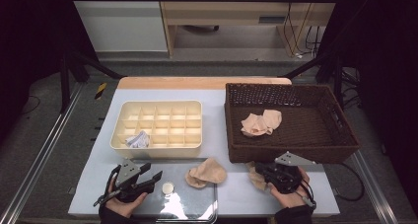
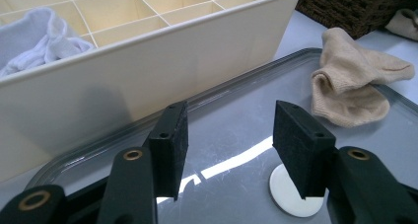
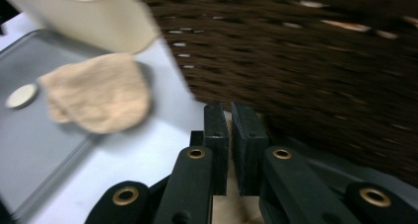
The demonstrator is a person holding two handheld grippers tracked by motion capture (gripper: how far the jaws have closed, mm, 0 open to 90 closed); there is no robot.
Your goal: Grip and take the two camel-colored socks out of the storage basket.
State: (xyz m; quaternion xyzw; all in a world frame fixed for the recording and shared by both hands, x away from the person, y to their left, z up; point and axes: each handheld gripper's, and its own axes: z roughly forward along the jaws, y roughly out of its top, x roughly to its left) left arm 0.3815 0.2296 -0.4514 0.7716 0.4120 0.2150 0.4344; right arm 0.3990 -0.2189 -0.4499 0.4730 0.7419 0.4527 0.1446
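Note:
My right gripper (image 1: 260,170) (image 3: 230,110) lies low on the table at the front of the wicker basket (image 1: 296,152) (image 3: 305,61), shut on a beige sock (image 1: 256,181) (image 3: 231,209); a thin strip of its cloth shows between the pads. Another beige sock (image 1: 206,172) (image 2: 352,88) (image 3: 98,93) lies crumpled on the rim of a clear tray (image 1: 197,206) (image 2: 236,115). My left gripper (image 1: 154,171) (image 2: 229,135) hovers open over the tray's left part, nothing between its pads, with a white disc (image 1: 168,187) (image 2: 291,192) just beside it.
A cream divided organizer (image 1: 157,105) (image 2: 148,71) stands behind the tray, a white sock (image 1: 138,139) (image 2: 39,36) in its front-left compartment. Two more beige socks (image 1: 261,123) lie inside the basket. The table's front edge runs close under both hands.

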